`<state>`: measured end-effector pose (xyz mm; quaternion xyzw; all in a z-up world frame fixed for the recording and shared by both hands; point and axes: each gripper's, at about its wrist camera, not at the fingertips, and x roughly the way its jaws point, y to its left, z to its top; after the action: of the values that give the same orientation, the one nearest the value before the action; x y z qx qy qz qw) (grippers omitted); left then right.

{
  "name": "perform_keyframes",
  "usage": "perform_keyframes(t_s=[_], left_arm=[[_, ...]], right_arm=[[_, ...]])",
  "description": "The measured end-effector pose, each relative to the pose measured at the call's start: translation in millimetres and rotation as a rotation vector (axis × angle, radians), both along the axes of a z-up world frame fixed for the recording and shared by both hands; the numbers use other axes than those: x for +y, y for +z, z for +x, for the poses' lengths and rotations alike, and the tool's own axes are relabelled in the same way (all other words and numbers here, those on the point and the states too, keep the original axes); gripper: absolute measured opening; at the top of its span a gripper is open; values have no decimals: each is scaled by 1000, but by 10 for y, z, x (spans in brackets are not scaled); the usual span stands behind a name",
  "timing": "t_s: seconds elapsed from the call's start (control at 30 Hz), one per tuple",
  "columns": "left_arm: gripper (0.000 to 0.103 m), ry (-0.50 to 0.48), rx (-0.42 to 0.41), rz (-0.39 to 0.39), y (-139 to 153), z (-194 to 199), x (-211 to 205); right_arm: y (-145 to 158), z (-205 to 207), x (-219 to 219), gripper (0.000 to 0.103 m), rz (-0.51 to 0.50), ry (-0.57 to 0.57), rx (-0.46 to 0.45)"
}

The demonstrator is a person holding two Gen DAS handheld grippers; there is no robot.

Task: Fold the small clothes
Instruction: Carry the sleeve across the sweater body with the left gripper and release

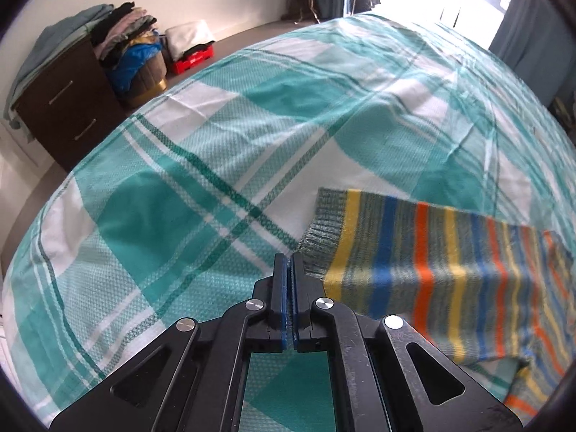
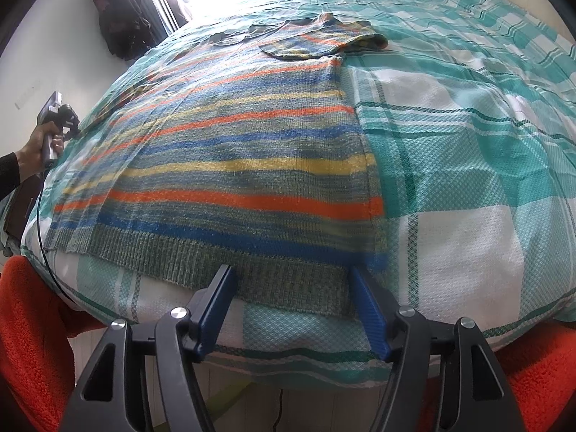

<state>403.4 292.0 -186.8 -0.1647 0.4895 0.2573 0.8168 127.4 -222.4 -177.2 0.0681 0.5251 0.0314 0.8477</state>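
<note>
- We see a striped sweater (image 2: pixel 230 165) spread flat on a bed (image 2: pixel 468 237) covered in teal-and-white plaid; its ribbed hem lies at the near edge.
- At the far end, one sleeve (image 2: pixel 316 41) is already folded across the body; we judge the fold begun, with the left-side sleeve and the body folds remaining.
- Our right gripper (image 2: pixel 293 289) hovers over the hem, its jaws standing apart and straddling the near right corner without pressing it.
- Our left gripper (image 1: pixel 289 262) has its jaws fully closed; they meet at the sleeve cuff (image 1: pixel 318 230), though whether fabric is pinched we cannot tell.
</note>
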Motion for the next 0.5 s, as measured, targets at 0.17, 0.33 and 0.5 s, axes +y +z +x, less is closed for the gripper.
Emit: perform_keyframes(t_s=[0.17,0.33,0.5], left_arm=[[0,77,42,0,-168,-83,151],[38,31,0,-84,-63,-218,189],[83,-14,-80,-58,222,-642,80]], right_arm=[[15,14,4,66,-1,7,12],[108,7,-12,69,24,7,36],[275,-120,-91,70,74,-51,55]])
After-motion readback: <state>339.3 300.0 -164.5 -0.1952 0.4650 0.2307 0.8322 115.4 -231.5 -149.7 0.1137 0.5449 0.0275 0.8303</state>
